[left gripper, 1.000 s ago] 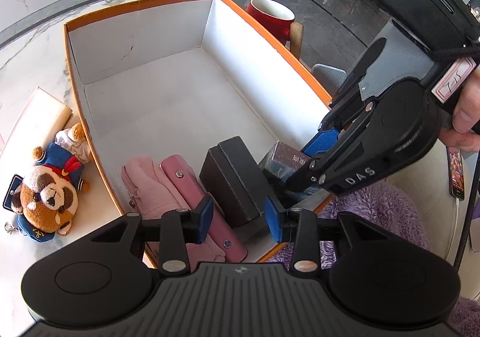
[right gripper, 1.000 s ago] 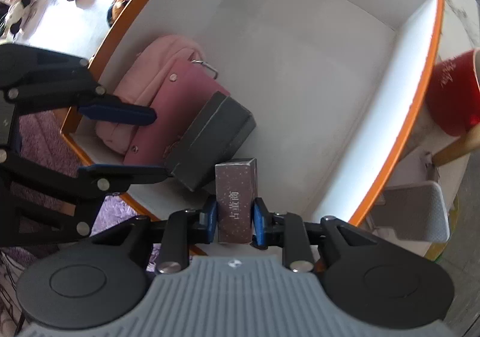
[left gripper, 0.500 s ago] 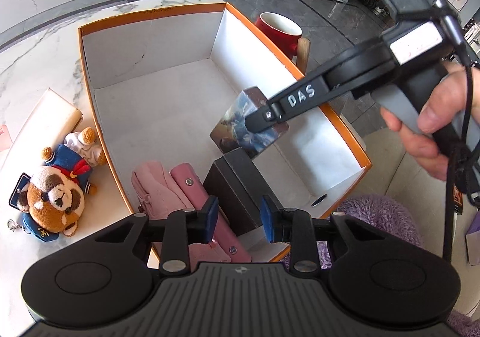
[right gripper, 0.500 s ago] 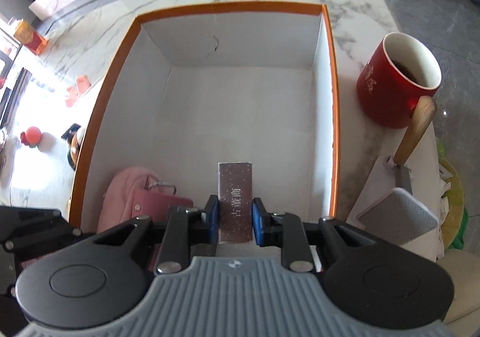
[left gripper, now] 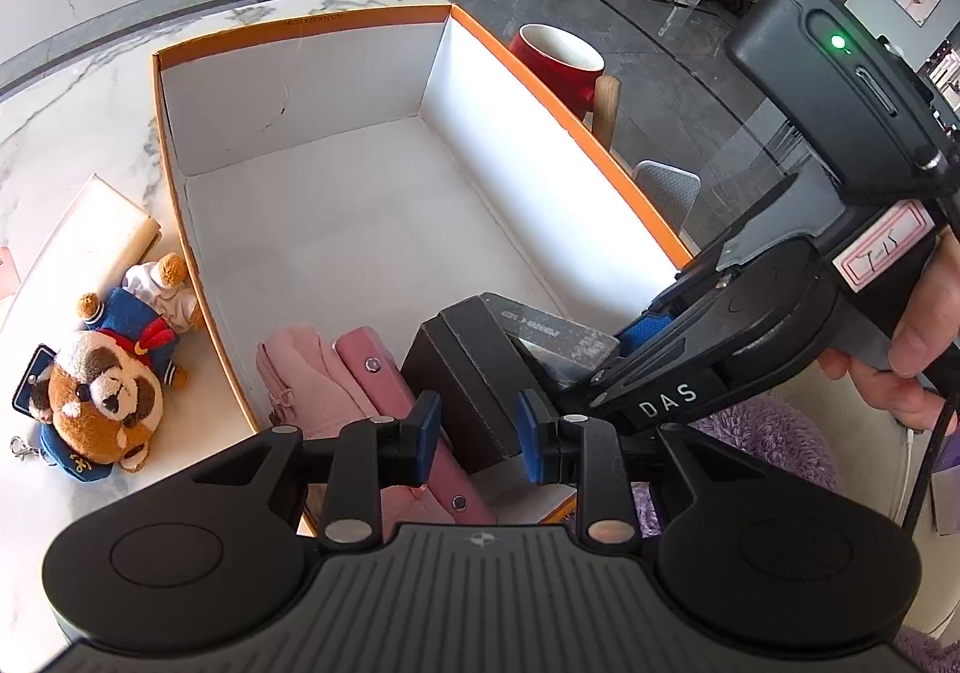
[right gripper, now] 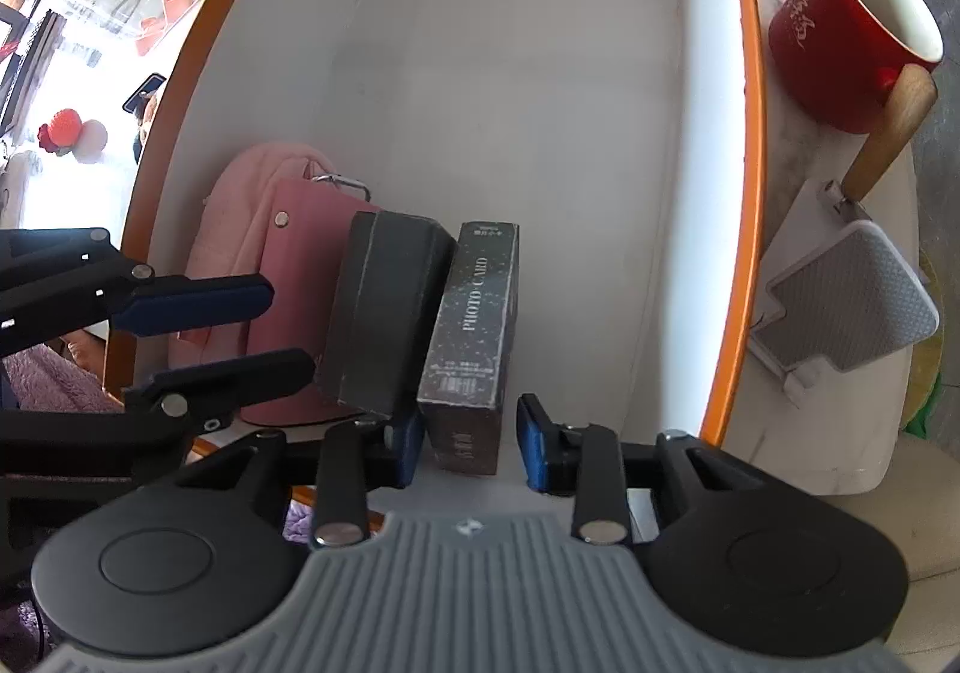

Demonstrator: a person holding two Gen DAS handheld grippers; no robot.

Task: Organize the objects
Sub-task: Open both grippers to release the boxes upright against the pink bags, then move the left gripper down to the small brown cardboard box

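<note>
An orange-rimmed white box (left gripper: pixel 576 133) (right gripper: pixel 744 145) holds a pink pouch (left gripper: pixel 312 373) (right gripper: pixel 252 229), a dark grey case (left gripper: pixel 474 367) (right gripper: pixel 384 313) and a dark photo-card box (right gripper: pixel 474 331) (left gripper: pixel 552 331) standing side by side at its near end. My right gripper (right gripper: pixel 468 448) is open, its pads on either side of the photo-card box's near end, not pressing it. My left gripper (left gripper: pixel 477 436) is open and empty above the grey case. A plush bear (left gripper: pixel 108 385) lies on the marble left of the box.
A red mug (right gripper: pixel 852 37) (left gripper: pixel 558 61) with a wooden handle stands right of the box. A grey-and-white pad (right gripper: pixel 840 301) lies beside it. A cream block (left gripper: pixel 90 235) sits left of the box. Purple fluffy fabric (left gripper: pixel 774 433) is at the near right.
My right gripper lowered the photo-card box into the box beside the grey case and opened, letting it go. My left gripper stayed open over the near end.
</note>
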